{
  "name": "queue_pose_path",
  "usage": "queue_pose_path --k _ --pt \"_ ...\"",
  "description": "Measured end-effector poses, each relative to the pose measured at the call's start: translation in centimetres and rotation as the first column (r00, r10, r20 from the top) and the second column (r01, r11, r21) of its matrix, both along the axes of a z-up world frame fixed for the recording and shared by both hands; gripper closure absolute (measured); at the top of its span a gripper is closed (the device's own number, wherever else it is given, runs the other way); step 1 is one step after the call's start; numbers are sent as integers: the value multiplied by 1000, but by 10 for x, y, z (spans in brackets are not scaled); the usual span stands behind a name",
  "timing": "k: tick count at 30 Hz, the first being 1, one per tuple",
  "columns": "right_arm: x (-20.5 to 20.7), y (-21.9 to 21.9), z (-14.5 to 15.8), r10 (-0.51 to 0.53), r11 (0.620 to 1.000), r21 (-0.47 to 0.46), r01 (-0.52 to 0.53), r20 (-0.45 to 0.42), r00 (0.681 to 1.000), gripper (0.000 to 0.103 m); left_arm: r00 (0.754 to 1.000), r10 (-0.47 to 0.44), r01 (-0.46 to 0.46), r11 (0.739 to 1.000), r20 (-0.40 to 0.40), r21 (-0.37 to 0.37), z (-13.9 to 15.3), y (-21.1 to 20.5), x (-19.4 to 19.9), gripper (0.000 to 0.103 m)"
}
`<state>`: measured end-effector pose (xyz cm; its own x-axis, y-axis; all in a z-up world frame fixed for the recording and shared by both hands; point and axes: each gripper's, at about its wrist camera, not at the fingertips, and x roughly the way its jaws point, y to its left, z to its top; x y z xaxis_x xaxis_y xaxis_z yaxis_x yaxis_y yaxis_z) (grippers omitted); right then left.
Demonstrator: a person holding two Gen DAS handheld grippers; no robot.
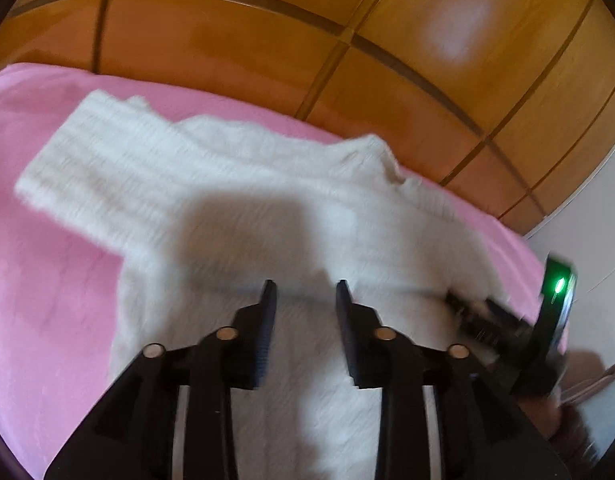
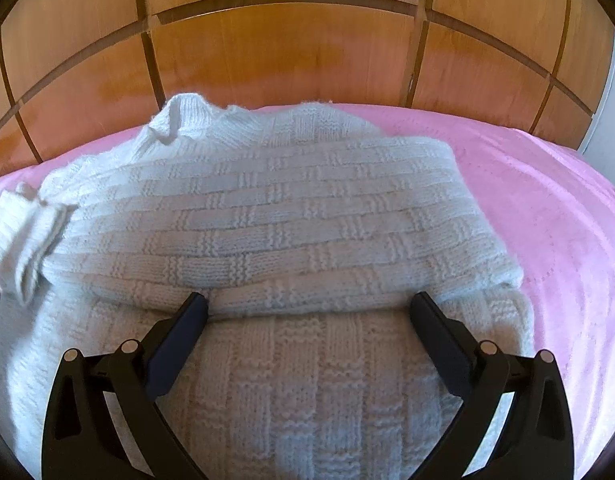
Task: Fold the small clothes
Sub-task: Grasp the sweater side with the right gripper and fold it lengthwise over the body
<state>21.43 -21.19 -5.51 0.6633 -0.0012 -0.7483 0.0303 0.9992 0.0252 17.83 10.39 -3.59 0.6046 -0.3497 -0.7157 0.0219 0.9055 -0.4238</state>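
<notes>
Two grippers, both parted and empty: the left gripper [image 1: 303, 286] hangs just above the white knit sweater [image 1: 211, 208], the right gripper [image 2: 307, 300] has its spread tips against a folded-over sleeve. The sweater lies on the pink bedcover [image 1: 47, 288] before wooden panels [image 1: 235, 44]. Risk: the bulky knit fold may spring open, nothing pinning it; both tools angle downward.
</notes>
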Motion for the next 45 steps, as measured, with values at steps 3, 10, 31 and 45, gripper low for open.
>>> queue_pose_path --k 3,10,31,45 --pt "-8 11 26 64 989 127 -72 63 996 15 999 34 -34 999 -4 4 -9 9 -21 73" --pt "8 105 33 368 869 362 -337 -18 929 36 998 66 -66 997 6 31 -22 21 -37 73" --pt "21 51 137 201 936 244 -253 217 955 97 997 68 -69 998 28 15 -32 26 -42 73" --pt "31 -73 61 -81 951 304 62 51 995 97 997 71 -71 997 -16 20 -17 19 -32 72"
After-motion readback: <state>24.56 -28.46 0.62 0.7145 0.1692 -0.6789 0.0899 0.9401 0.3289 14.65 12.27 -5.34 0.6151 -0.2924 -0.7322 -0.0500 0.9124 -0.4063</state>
